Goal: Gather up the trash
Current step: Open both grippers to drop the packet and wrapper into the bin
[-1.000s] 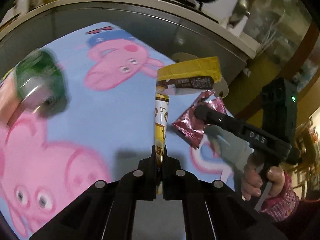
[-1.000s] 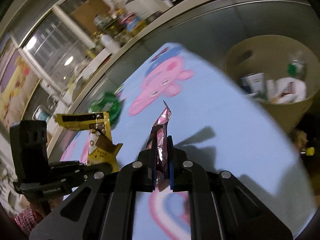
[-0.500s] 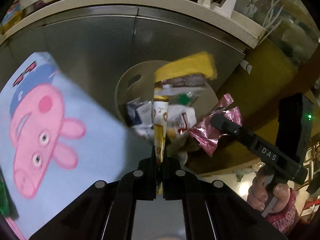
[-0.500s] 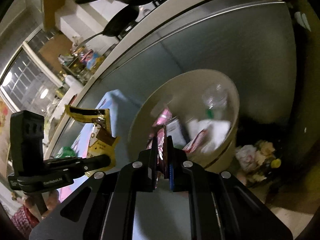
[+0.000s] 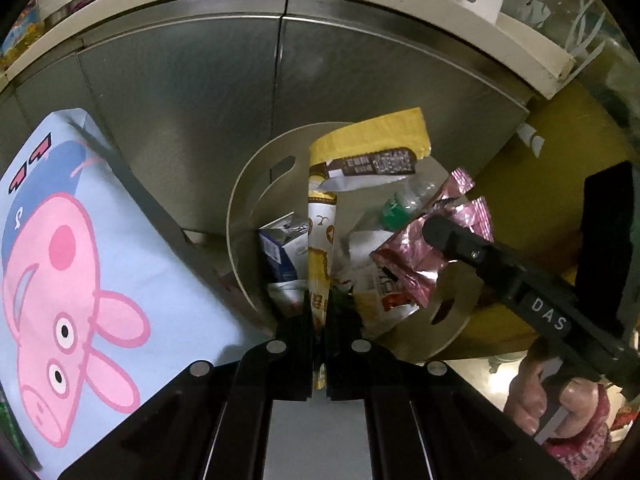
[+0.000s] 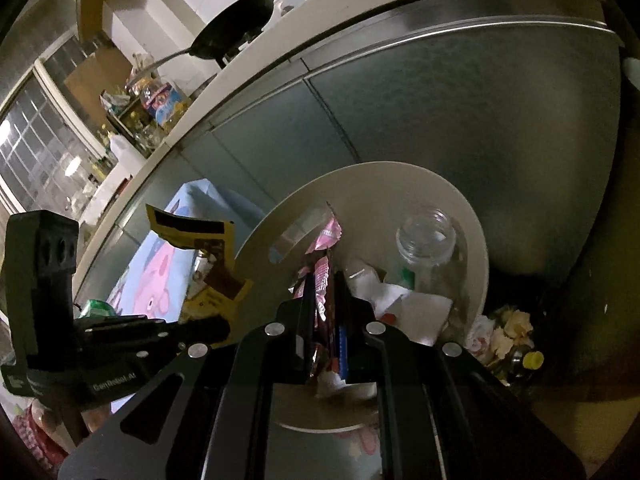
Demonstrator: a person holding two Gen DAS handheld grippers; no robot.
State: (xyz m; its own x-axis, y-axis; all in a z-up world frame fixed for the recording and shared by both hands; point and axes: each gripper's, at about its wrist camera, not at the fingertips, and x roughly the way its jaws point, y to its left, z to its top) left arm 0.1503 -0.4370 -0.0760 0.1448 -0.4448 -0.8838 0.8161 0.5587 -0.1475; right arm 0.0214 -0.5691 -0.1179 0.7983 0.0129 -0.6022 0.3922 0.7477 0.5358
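Note:
My left gripper [image 5: 319, 312] is shut on a yellow and white snack wrapper [image 5: 352, 148] and holds it over the round beige trash bin [image 5: 240, 216]. My right gripper [image 6: 324, 300] is shut on a pink foil wrapper [image 6: 325, 240] and holds it above the same bin [image 6: 476, 224]. The right gripper [image 5: 432, 232] with the pink wrapper [image 5: 412, 256] also shows at right in the left wrist view. The left gripper [image 6: 222, 330] with the yellow wrapper [image 6: 188, 230] shows at left in the right wrist view. The bin holds a clear bottle [image 6: 426, 236], paper and several packets.
A table with a blue Peppa Pig cloth [image 5: 80, 264] stands left of the bin. A green can [image 6: 96, 307] lies on it. Steel cabinet fronts [image 5: 180, 80] rise behind the bin. Small clutter [image 6: 512, 340] lies on the floor right of it.
Both grippers have carried their wrappers from above the table to above the bin. The bin now fills the middle of both views.

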